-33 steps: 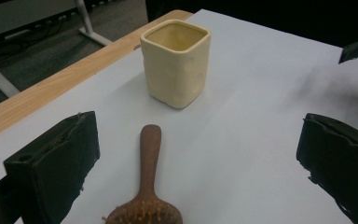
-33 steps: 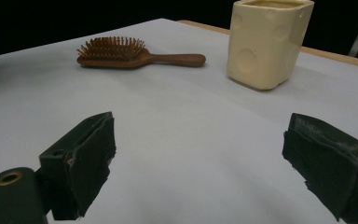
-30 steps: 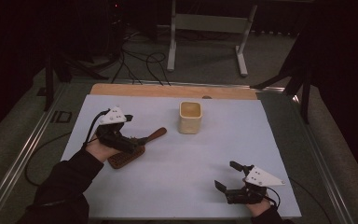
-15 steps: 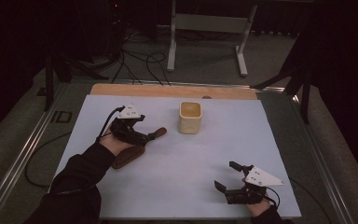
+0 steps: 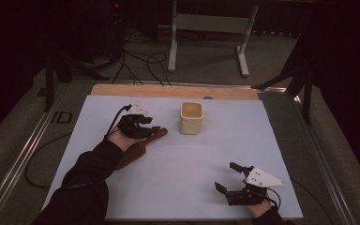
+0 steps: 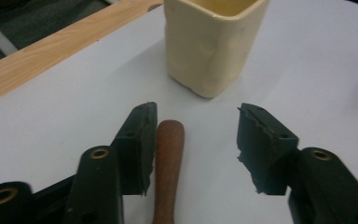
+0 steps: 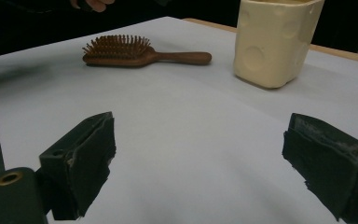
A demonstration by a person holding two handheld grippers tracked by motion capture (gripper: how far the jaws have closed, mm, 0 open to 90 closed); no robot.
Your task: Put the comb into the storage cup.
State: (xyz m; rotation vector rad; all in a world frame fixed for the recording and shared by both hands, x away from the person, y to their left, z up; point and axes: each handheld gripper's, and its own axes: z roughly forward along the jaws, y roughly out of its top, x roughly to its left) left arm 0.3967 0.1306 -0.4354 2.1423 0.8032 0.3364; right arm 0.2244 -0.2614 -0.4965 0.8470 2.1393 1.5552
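High view, near to far. Right gripper (image 5: 229, 179): nearest the person, jaws spread wide, nothing between them. White-covered bench (image 5: 262, 140). Left gripper (image 6: 193, 140): jaws have just been closing, straddling the handle of the brown wooden bristle hairbrush (image 7: 135, 51); one pad alongside the handle, the other apart, so no grip yet. Brush lies flat, bristles up, handle end pointing at the cream square ceramic cup (image 5: 191, 117) just beyond. Advice: centre the handle between the pads before clamping, low near the bench, clear of the cup.
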